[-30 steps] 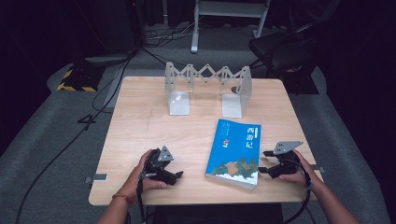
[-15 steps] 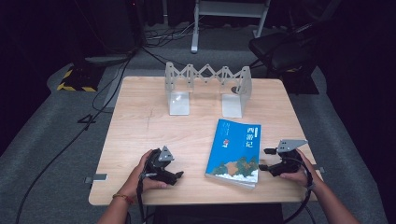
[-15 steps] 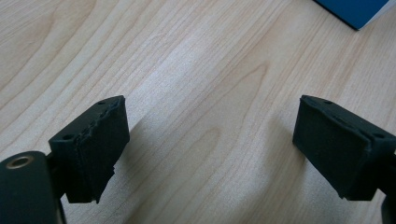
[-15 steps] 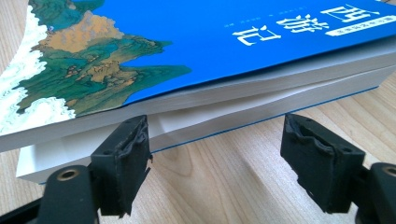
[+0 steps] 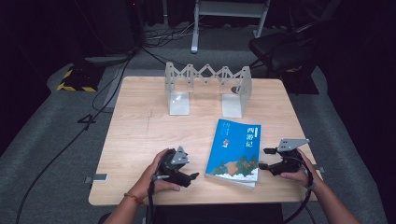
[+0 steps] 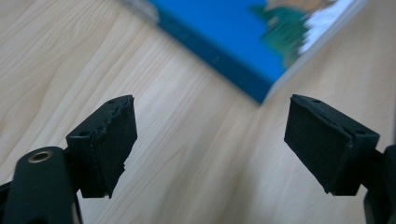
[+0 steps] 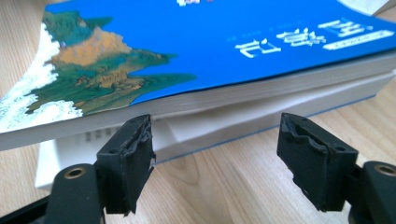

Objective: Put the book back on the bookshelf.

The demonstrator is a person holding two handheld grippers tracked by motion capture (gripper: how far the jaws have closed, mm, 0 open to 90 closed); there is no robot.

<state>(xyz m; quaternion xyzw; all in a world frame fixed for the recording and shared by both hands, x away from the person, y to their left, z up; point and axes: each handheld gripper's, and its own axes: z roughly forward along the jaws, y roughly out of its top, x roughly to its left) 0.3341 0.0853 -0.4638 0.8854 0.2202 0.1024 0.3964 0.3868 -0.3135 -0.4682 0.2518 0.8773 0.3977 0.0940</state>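
1. The book (image 5: 235,152) lies flat, cover up, on the worktop (image 5: 140,135), in the lower right of centre of the high view. Its blue cover bears white characters at the top and a landscape picture at the bottom.
2. Your left gripper (image 5: 191,176) rests low on the worktop at lower centre of the high view, left of the book and apart from it. Its jaws point toward the book's lower left corner.
3. In the left gripper view, the jaws of the left gripper (image 6: 210,144) stand open with bare worktop (image 6: 93,56) between them. They have just been closing a little, with nothing between them. The corner of the book (image 6: 261,46) lies ahead, in the upper part of that view, clear of both pads.
4. Your right gripper (image 5: 264,157) sits at the lower right of the high view, just beside the book's right edge, jaws pointing toward it.
5. In the right gripper view, the jaws of the right gripper (image 7: 215,149) stand open, facing the page edge of the book (image 7: 210,56) close ahead. They have just been closing slightly. The pads do not press on the book. The cover and upper pages are bowed up from the lower pages along that edge.
6. A folding metal rack (image 5: 208,88) stands at the far side of the worktop, upper centre of the high view, well apart from the book.
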